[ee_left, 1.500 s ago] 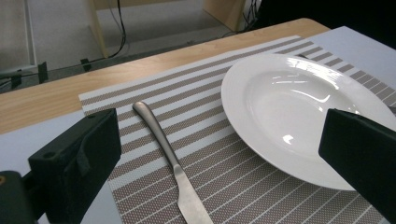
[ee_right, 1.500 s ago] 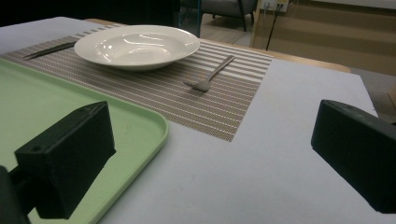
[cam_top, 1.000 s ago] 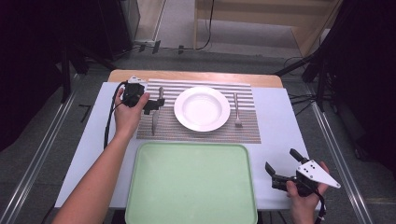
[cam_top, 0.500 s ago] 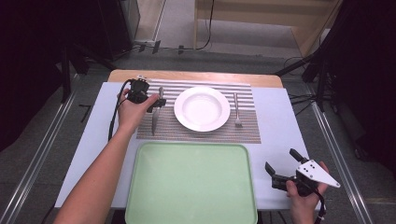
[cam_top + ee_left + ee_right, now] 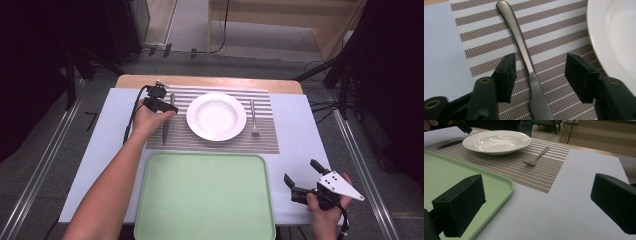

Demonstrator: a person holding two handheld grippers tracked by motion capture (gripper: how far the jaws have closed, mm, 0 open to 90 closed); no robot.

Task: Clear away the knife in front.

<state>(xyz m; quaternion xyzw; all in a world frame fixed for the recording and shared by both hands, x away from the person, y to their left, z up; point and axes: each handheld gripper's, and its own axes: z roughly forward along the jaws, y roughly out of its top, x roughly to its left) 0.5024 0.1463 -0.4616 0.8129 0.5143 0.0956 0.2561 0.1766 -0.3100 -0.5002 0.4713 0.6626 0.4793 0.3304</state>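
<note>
A grey table knife (image 5: 524, 50) lies on the striped placemat (image 5: 225, 142), left of a white plate (image 5: 216, 116). My left gripper (image 5: 167, 107) hangs low over the knife (image 5: 165, 127), pointing down. In the left gripper view the knife's handle runs between the two pads of the left gripper (image 5: 541, 68). The jaws have just been closing, but a gap remains on each side and neither pad touches the metal. My right gripper (image 5: 300, 171) rests near the table's front right corner, open and holding nothing (image 5: 536, 205).
A fork (image 5: 253, 120) lies on the mat right of the plate (image 5: 496, 141). A pale green tray (image 5: 205, 200) sits at the front middle, its corner (image 5: 506, 185) close to the right gripper. White table surface surrounds the mat.
My left hand has shifted a little to the right and lower over the knife, and its jaws have narrowed around the handle. The right hand has kept still.
</note>
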